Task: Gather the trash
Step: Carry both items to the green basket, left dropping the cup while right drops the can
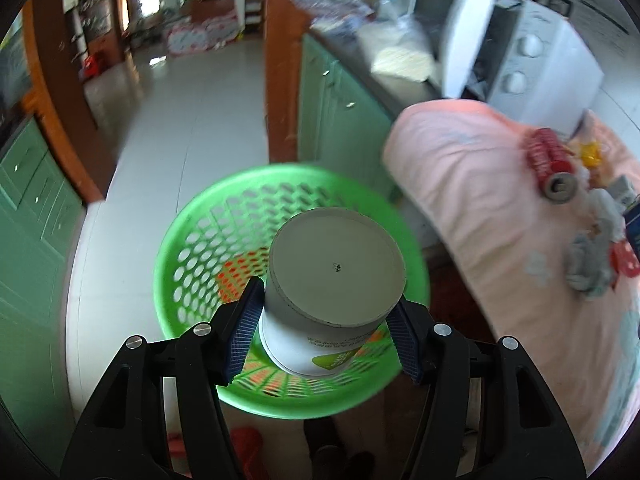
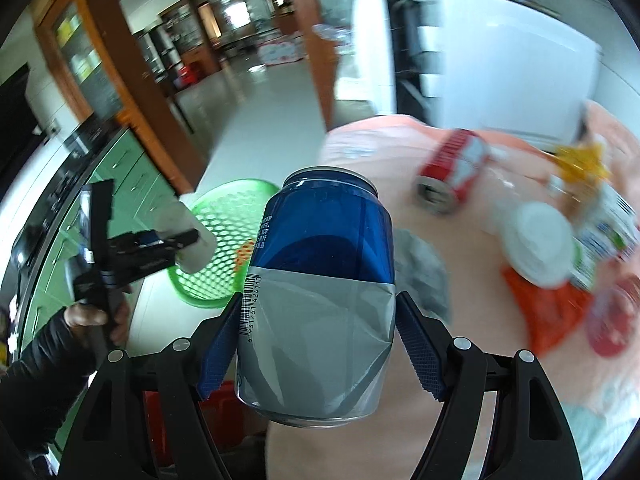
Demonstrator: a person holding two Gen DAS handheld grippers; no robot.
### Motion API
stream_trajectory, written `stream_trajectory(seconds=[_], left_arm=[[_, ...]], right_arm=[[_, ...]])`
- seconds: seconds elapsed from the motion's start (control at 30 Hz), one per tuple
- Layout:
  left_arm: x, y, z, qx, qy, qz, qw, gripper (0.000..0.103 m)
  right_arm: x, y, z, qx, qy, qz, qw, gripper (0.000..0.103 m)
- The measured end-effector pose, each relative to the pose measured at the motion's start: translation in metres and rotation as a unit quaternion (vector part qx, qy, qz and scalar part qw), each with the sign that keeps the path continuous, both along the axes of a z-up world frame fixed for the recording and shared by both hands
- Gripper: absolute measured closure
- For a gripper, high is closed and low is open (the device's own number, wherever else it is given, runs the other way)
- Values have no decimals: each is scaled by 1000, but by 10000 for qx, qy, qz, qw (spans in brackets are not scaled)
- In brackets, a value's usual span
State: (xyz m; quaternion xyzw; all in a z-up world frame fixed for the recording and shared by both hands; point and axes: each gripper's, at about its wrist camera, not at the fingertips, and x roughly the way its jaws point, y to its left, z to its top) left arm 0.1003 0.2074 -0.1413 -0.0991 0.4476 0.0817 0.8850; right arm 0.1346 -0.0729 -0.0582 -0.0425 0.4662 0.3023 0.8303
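My left gripper (image 1: 326, 332) is shut on a white paper cup (image 1: 336, 280), bottom toward the camera, held above a green perforated basket (image 1: 192, 256) on the floor. In the right wrist view the same left gripper (image 2: 176, 240) holds the cup (image 2: 188, 232) over the basket (image 2: 224, 240). My right gripper (image 2: 318, 340) is shut on a dented blue and silver can (image 2: 320, 280), held above the pink cloth (image 2: 440, 380). A red can (image 2: 452, 172) lies on its side on the cloth, also in the left wrist view (image 1: 550, 164).
On the pink cloth lie a white lid (image 2: 538, 244), a crumpled grey wad (image 2: 424, 272), an orange wrapper (image 2: 544, 312) and a carton (image 2: 608, 228). A white microwave (image 1: 532, 64) with its door open stands behind. Green cabinets (image 1: 336, 100) line the tiled floor (image 1: 192, 112).
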Motion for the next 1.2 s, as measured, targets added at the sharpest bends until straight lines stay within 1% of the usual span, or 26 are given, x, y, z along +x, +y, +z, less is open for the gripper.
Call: stream_trajectory(seconds=[0.07, 0.13, 0.23, 0.3, 0.37, 0.43, 0.53, 0.77, 0.97, 1.07, 1.2], left_arm=[[1, 8, -8, 6, 109, 110, 9999, 42], [2, 15, -15, -71, 155, 160, 9997, 42], [10, 19, -23, -98, 238, 202, 9995, 42], [11, 21, -26, -83, 266, 226, 9994, 42], [10, 23, -27, -113, 255, 236, 9993, 37], [8, 26, -28, -92, 232, 301, 9992, 37], [2, 34, -27, -184, 182, 420, 9988, 37], [-14, 53, -19, -149, 48, 715, 9973, 36], [-33, 70, -12, -167, -42, 997, 9949, 36], [-39, 77, -11, -215, -49, 1090, 9938, 36], [-41, 80, -13, -235, -7, 1152, 9931, 36]], right_arm=[[7, 23, -6, -12, 54, 161, 9999, 31], [13, 38, -12, -51, 96, 264, 9996, 31], [19, 67, -21, -117, 166, 421, 9989, 31], [23, 79, -27, -149, 221, 497, 9984, 31], [26, 94, -33, -199, 252, 587, 9978, 31], [30, 101, -40, -214, 312, 651, 9972, 31], [34, 117, -48, -268, 346, 765, 9961, 31], [40, 160, -74, -468, 372, 1054, 9926, 31], [56, 196, -107, -692, 553, 1139, 9895, 31], [62, 206, -118, -707, 679, 1110, 9890, 30], [66, 209, -121, -611, 749, 1032, 9899, 29]])
